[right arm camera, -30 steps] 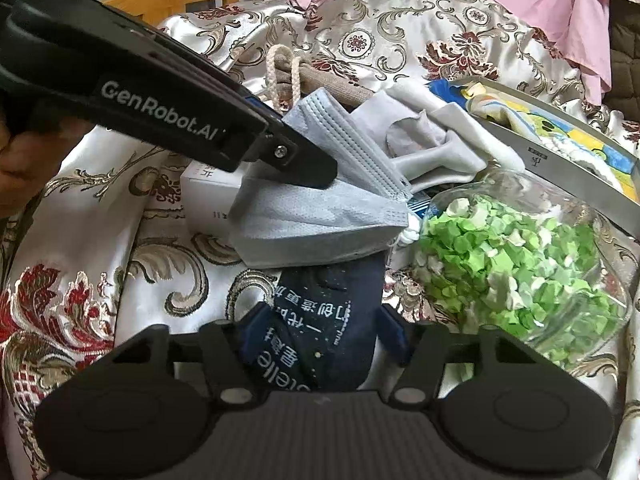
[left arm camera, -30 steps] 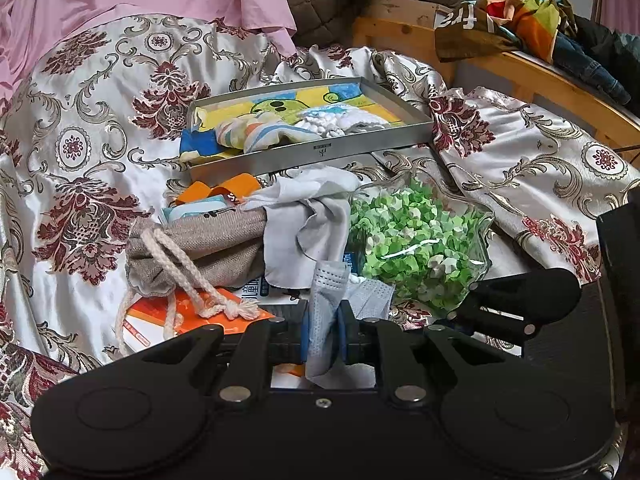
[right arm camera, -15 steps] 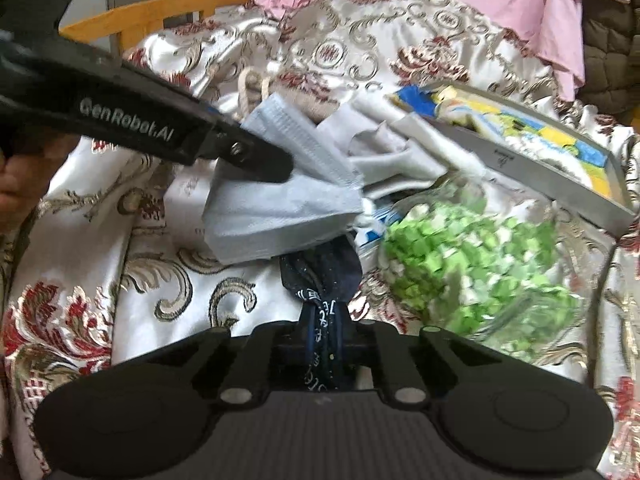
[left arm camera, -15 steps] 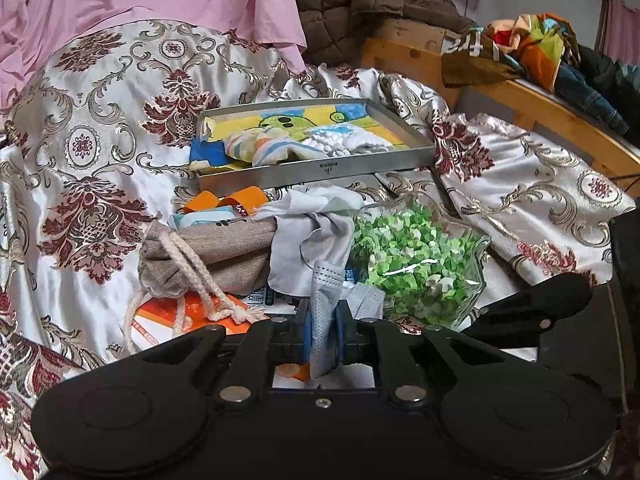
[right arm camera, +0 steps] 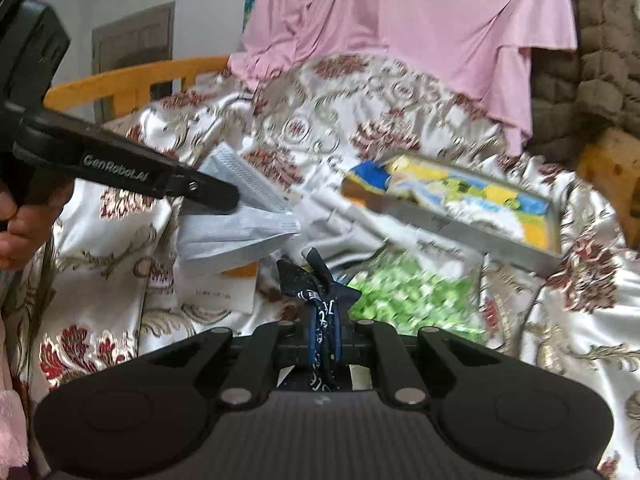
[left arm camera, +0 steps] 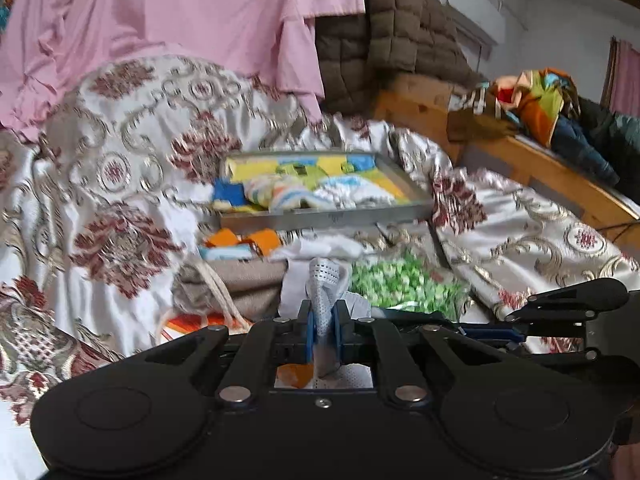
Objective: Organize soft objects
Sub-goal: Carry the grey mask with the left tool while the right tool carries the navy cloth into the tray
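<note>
My left gripper (left arm camera: 323, 315) is shut on a grey face mask (left arm camera: 325, 280), which hangs lifted above the pile. From the right wrist view the same mask (right arm camera: 236, 232) fans out below the left gripper's fingertips (right arm camera: 218, 197). My right gripper (right arm camera: 324, 322) is shut on a dark navy cloth with white print (right arm camera: 316, 276), bunched between the pads and raised off the bedspread. A grey metal tray (left arm camera: 328, 217) holding folded colourful cloths lies beyond both grippers on the bed, also visible as the tray (right arm camera: 492, 240).
Below the grippers lie a clear bag of green paper bits (left arm camera: 400, 284), a burlap drawstring pouch (left arm camera: 240, 286), a pale grey cloth (left arm camera: 320, 246), orange items (left arm camera: 262, 238) and a white box (right arm camera: 216, 286). A wooden bed rail (left arm camera: 532, 168) with clothes runs along the right.
The right gripper closed on the navy cloth and lifted it. The left gripper rose with the mask. Both views now look further up the bed.
</note>
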### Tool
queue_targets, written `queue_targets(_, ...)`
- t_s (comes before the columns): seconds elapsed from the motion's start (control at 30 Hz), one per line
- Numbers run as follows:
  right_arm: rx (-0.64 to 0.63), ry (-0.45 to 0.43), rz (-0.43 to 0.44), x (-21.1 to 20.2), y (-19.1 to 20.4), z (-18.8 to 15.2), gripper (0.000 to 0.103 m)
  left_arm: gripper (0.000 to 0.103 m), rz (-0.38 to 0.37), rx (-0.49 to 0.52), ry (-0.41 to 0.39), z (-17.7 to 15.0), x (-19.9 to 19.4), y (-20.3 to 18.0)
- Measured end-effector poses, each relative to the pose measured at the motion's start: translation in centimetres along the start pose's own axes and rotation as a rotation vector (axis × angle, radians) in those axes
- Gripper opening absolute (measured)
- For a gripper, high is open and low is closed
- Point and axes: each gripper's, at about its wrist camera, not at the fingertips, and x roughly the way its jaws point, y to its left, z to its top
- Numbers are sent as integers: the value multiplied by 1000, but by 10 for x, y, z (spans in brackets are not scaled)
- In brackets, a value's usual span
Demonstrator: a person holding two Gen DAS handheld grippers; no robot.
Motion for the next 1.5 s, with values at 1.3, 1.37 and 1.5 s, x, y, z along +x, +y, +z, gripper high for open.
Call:
queue_targets(1.3,456,-187,-200,204,-257,92,9,10,67,-154,-88,179,295,20)
queue_targets(1.37,475,-168,-204,211,-261,90,9,10,63,-158,-75,178,308,20)
queue_targets(1.5,477,-127,-209,221,-262,86,9,10,66,-149,-42,171,325,17)
